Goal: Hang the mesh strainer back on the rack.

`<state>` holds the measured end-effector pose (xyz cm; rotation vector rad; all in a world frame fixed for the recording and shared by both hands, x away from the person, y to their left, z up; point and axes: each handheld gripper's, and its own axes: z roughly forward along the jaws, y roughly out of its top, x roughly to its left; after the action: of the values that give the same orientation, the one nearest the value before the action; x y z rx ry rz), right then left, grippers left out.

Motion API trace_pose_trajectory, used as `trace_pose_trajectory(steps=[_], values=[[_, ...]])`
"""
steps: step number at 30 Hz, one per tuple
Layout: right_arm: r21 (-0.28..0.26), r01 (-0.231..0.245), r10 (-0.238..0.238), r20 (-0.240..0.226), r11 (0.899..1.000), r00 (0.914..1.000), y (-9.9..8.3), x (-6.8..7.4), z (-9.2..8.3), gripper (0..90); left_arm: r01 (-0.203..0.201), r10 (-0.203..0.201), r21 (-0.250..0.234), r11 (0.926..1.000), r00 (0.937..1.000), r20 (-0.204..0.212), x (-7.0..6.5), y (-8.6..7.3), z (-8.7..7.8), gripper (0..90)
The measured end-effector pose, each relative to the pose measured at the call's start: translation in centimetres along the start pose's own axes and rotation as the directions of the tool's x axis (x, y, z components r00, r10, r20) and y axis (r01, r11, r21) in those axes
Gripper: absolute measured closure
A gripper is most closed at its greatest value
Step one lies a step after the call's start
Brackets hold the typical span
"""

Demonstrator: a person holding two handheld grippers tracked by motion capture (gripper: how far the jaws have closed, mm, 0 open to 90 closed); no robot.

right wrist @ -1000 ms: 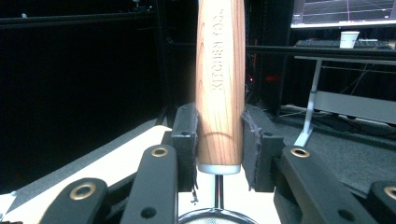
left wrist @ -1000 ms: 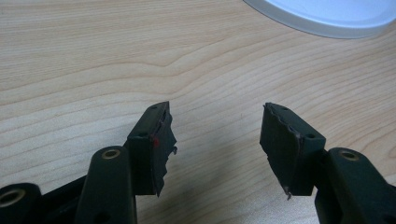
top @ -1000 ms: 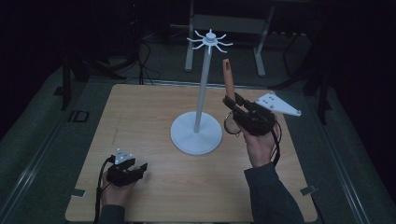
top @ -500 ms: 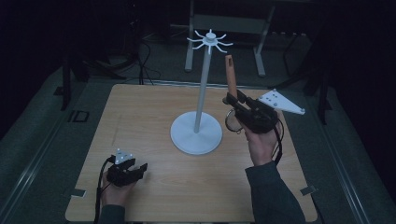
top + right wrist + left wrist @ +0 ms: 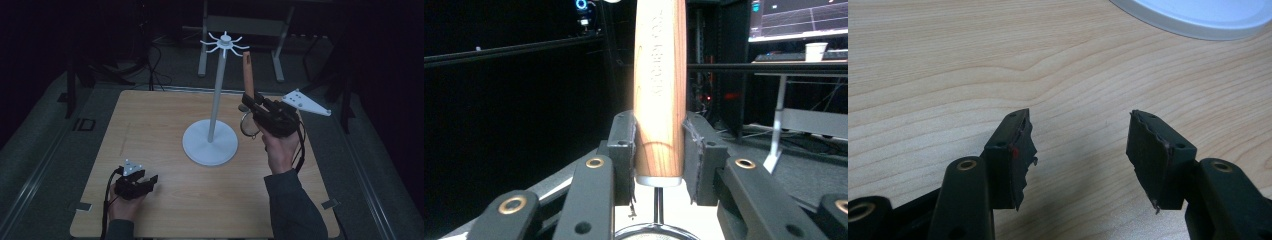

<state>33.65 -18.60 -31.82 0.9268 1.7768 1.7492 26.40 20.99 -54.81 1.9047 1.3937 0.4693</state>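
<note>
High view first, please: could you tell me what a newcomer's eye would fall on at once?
The tall white hook stand at the table's middle, with spokes at its top. Right of it, the right claw grips an upright wooden-handled utensil, its metal ring hanging below. The left claw rests open near the front left.

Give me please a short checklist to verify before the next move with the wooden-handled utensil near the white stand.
1. Right hand-held gripper shut on the wooden handle: ok.
2. Handle upright: ok.
3. White stand standing upright on the table: ok.
4. Hooks at the stand's top free: ok.
5. Hanging hole or loop at the handle's top end: cannot tell.
6. Left hand-held gripper open, empty, low over the table away from the stand: ok.
</note>
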Motion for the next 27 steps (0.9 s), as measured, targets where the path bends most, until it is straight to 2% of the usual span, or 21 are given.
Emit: trace_pose_trajectory(steps=[11,27], values=[[0.011,-0.056,0.056,-0.049,0.998,0.9972,0.2,-0.5,1.1,69.0,0.003,-0.003,-0.004,1.0,1.0,-0.003,0.1,0.0,-0.1,43.8],[0.043,-0.085,0.088,-0.081,0.995,0.9928,0.7,-0.8,2.5,69.0,0.004,-0.004,-0.005,1.0,1.0,-0.002,0.1,0.0,-0.1,43.7]])
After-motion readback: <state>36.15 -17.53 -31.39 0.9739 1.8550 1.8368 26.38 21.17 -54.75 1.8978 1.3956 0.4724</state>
